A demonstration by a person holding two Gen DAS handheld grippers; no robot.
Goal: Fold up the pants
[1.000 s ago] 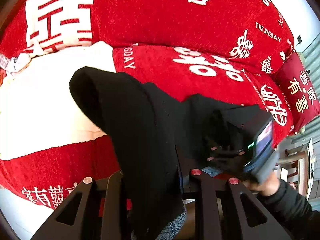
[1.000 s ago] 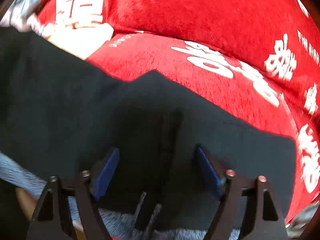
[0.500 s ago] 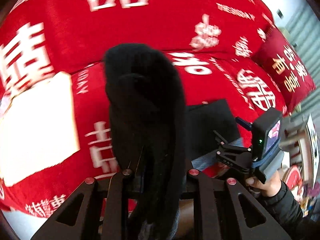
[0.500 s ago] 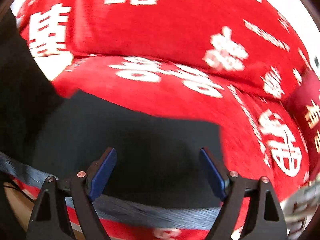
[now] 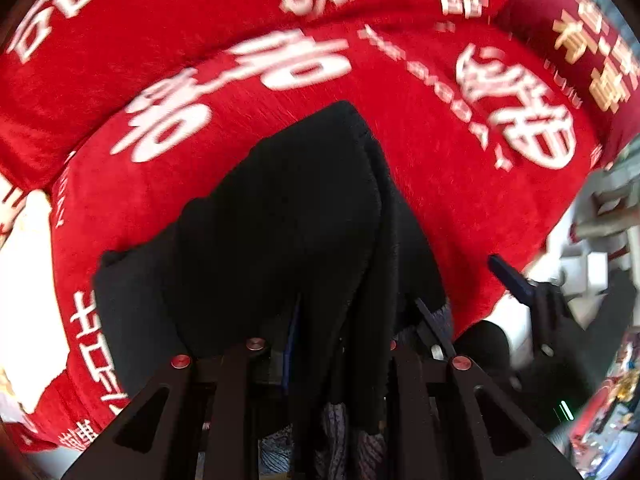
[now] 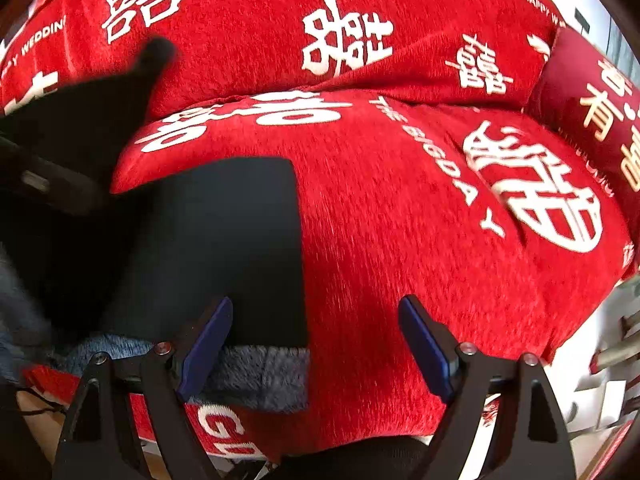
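Note:
The black pants (image 5: 288, 216) with a grey fleece lining lie on the red sofa seat (image 5: 460, 184). My left gripper (image 5: 320, 344) is shut on a fold of the pants and holds it over the flat part. In the right wrist view the flat folded part of the pants (image 6: 224, 248) lies at the lower left, with its grey lining (image 6: 256, 372) showing along the near edge. My right gripper (image 6: 312, 344) is open and empty, its left pad over the pants' near right corner. The right gripper also shows in the left wrist view (image 5: 516, 284).
The sofa has a red cover with white characters and a backrest (image 6: 320, 20) behind the seat. A red cushion (image 6: 592, 96) sits at the right end. A white patch of the cover (image 5: 20, 272) lies to the left. Furniture stands beyond the sofa's right edge (image 5: 600, 240).
My left gripper has carried the held fold to the right and down over the flat part. My right gripper has drawn back to the right, off the pants, staying open.

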